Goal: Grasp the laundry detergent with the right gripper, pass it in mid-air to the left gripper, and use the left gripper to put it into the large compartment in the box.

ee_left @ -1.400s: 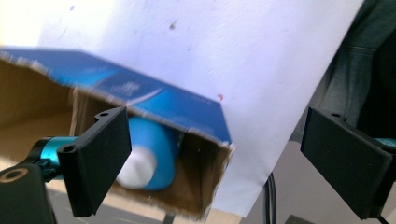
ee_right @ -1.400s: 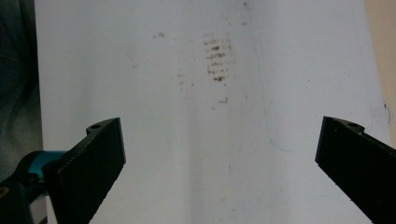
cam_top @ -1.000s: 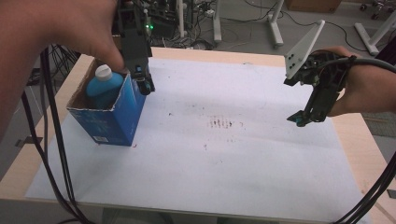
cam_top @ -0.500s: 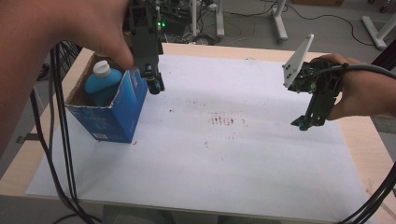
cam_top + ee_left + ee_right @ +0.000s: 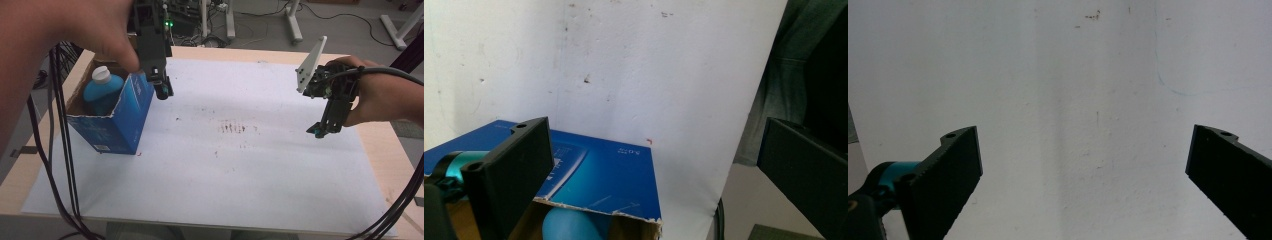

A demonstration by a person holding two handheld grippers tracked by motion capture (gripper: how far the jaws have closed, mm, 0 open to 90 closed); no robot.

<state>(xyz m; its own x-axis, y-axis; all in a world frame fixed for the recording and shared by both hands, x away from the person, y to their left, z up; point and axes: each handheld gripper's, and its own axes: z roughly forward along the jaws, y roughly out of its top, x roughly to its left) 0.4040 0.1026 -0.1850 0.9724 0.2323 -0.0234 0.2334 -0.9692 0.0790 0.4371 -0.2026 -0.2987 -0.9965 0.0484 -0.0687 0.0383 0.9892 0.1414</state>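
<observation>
Gaping left claw [image 5: 161, 86] over torn cardboard box [image 5: 117, 125]

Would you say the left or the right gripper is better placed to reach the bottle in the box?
Left. The left gripper hangs open at the rim of the box beside the bottle; the right gripper is across the table.

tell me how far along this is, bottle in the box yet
Done: the blue bottle stands inside the blue box. In hand: nothing; the left gripper hangs open over the box's rim, the right gripper open above the white sheet. Left: little visible.
</observation>
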